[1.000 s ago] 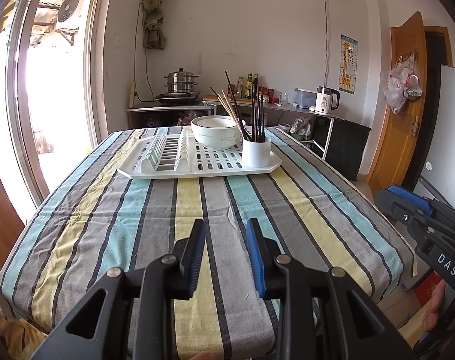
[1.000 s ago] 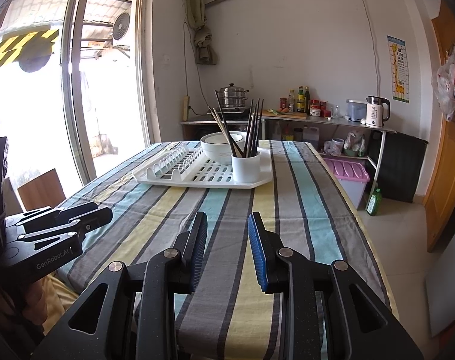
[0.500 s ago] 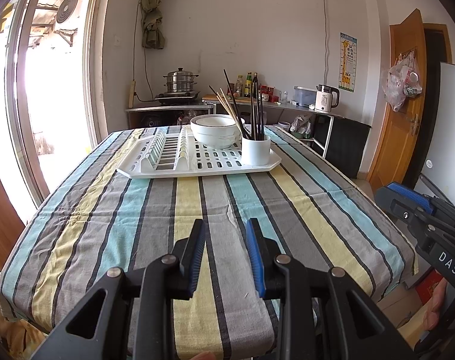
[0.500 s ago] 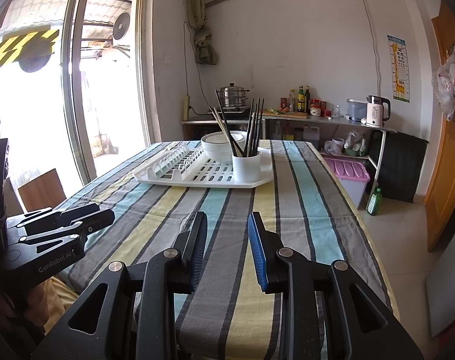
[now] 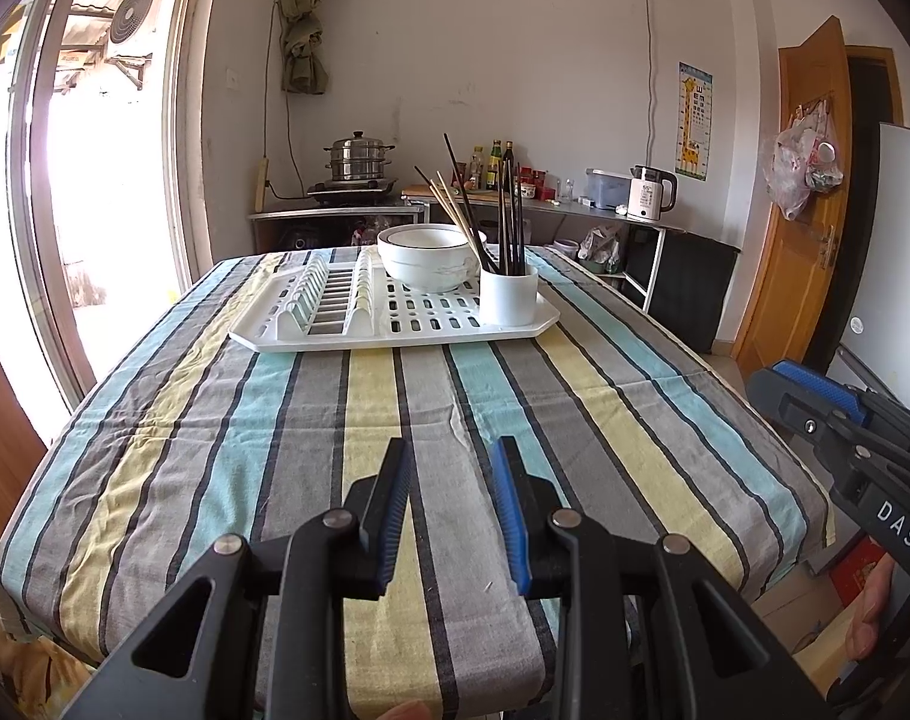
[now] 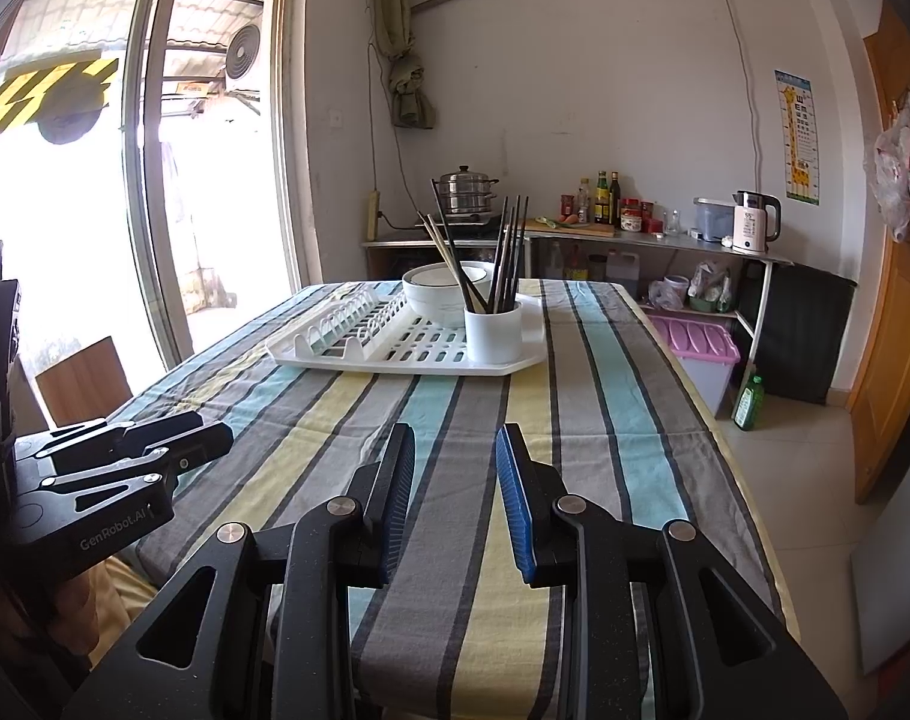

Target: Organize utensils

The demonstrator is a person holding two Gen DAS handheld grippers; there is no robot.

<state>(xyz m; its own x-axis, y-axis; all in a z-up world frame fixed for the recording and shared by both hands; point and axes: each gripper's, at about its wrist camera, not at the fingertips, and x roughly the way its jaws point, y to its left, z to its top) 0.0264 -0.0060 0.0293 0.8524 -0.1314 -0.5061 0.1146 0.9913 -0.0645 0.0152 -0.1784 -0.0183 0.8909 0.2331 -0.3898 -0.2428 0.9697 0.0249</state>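
Observation:
A white drying rack tray (image 5: 395, 333) (image 6: 407, 360) sits far down the striped table. On it stand a white cup (image 5: 508, 298) (image 6: 494, 333) holding several dark and wooden chopsticks (image 5: 503, 210) (image 6: 503, 252), and a white bowl (image 5: 428, 264) (image 6: 440, 291) behind it. My left gripper (image 5: 452, 471) is open and empty above the table's near edge. My right gripper (image 6: 455, 459) is open and empty, also at the near edge, well short of the tray. Each gripper shows at the side of the other's view.
The striped tablecloth (image 5: 371, 432) covers the table. A wooden chair (image 6: 86, 375) stands at the left by the glass door. A counter (image 6: 635, 237) with a pot, bottles and a kettle is behind. A pink-lidded bin (image 6: 701, 354) and a green bottle (image 6: 748, 402) stand on the floor at the right.

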